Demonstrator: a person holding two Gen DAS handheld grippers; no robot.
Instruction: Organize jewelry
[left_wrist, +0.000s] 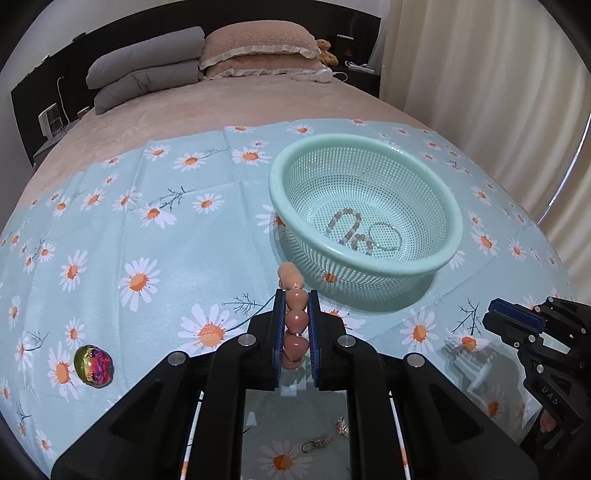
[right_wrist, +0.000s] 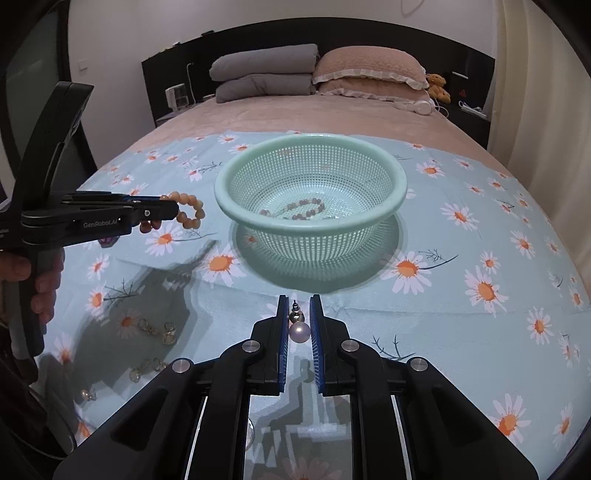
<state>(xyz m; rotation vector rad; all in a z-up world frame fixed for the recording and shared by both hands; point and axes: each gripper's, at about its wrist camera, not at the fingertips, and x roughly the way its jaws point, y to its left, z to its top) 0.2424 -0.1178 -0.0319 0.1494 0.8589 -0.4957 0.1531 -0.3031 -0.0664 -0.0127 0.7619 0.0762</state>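
Blue pads of my left tool (left_wrist: 295, 325) pinch a pink heart-bead bracelet (left_wrist: 294, 317); my right tool (right_wrist: 299, 325) pinches a pearl earring (right_wrist: 298, 332).

Both tools hang above the daisy-print cloth (left_wrist: 147, 236) on the bed, each closed on its piece. From the right camera I see the bracelet looping out past the left tool's tips, just left of the mint basket (right_wrist: 391, 206). The pearl sits between my right pads, its stud pointing toward the basket, which lies straight ahead and apart from it. I count one basket, holding one pale beaded bracelet (left_wrist: 347, 229) and one thin ring-shaped bangle (left_wrist: 386, 236). One iridescent stone (left_wrist: 93, 366) lies on the cloth to the left. Several small gold pieces (right_wrist: 157, 328) are scattered on the cloth below the left tool; I cannot count them surely.
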